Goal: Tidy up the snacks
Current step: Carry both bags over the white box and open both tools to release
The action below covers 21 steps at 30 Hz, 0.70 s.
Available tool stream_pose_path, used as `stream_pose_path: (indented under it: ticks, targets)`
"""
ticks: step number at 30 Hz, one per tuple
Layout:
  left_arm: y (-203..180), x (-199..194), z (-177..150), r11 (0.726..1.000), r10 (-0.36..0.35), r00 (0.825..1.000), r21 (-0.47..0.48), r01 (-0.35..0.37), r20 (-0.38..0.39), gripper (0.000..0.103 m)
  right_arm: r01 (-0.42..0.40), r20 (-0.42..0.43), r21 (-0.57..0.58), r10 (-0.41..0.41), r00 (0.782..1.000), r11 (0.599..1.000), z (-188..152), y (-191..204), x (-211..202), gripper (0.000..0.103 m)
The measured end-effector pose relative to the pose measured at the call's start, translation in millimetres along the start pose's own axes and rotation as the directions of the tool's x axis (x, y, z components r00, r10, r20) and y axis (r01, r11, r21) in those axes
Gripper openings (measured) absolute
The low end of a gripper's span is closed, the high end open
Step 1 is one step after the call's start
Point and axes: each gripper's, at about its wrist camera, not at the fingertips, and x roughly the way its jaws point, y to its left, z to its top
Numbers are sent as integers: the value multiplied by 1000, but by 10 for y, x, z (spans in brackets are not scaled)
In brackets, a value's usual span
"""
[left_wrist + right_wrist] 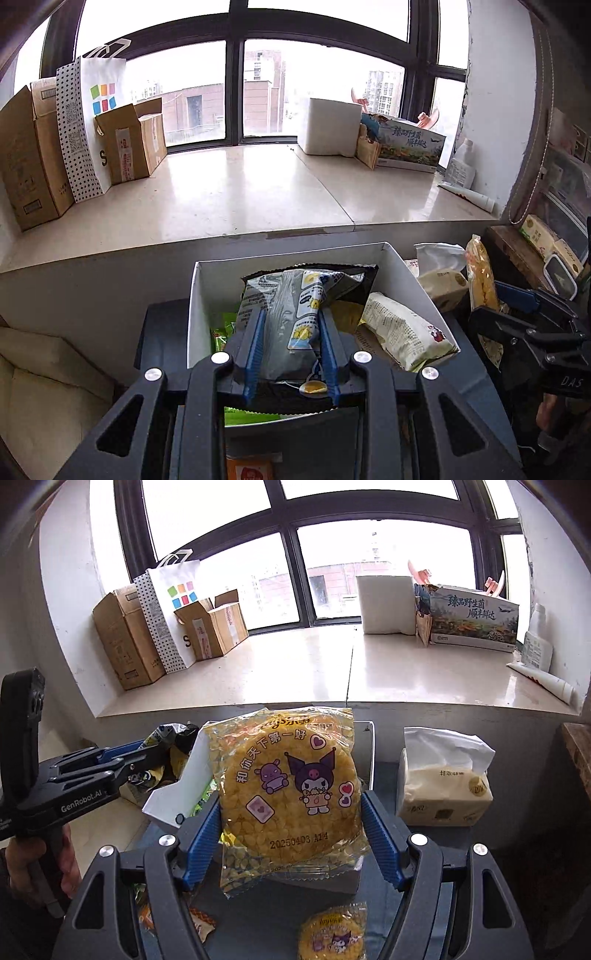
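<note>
Two snack packets are in hand at once, one in each tool, both raised over the white cardboard box that serves as the snack bin. The left tool is clenched on a grey foil snack bag, its blue pads pressing the bag's waist so the film buckles inward. That bag looks light, puffy and slick; judged from the crumpling, it gives easily and could slide out if pinched only at the sealed edge, so a hold across the middle, as now, seems the safer place.

The right tool grasps a clear packet holding a round yellow corn cracker disc, printed with cartoon figures, and it sits directly above the near side of the box. The pads bear on the packet's left and right edges. The disc itself looks stiff but brittle, probably prone to snapping under a hard squeeze, while its wrapper is glossy and slippery; gripping by the rim with gentle pressure appears wise.

Inside the box lie a pale printed bag and green packets. Just right of the box stands a tissue pack, and a second smaller corn disc packet lies on the counter in front of the box.
</note>
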Motion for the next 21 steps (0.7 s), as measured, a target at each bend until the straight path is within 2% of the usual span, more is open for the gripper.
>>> stream_pose_path:
  ticks: [2, 4, 5, 6, 7, 11, 15, 21]
  targets:
    - [63, 176, 31, 1000, -8, 1000, -19, 8, -22, 38, -10, -27, 4, 10, 1000, 1000, 136, -83, 200, 77]
    - [90, 299, 35, 1000, 12, 998, -18, -13, -58, 72, -22, -49, 6, 22, 999, 1000, 232, -126, 377, 83]
    - [92, 316, 24, 999, 37, 998, -11, -38, -56, 94, -28, -67, 10, 28, 997, 1000, 271, -145, 450, 93]
    - [90, 296, -7, 999, 52, 998, -5, -53, -37, 102, -6, -79, 23, 7, 997, 1000, 292, -171, 498, 97]
    - [99, 263, -37, 999, 51, 998, -3, -51, -21, 102, 15, -82, 40, -12, 997, 999, 299, -200, 521, 103]
    - [141, 190, -118, 999, 35, 999, -9, -35, -19, 102, -3, -69, 86, 9, 998, 996, 237, -298, 511, 103]
    - [142, 86, -205, 999, 31, 999, -7, -31, -14, 102, 6, -52, 78, -2, 999, 997, 136, -288, 405, 103]
    - [96, -169, -387, 999, 32, 999, -1, -32, -4, 102, -22, 9, 18, 22, 1000, 1000, 3, -77, 27, 103]
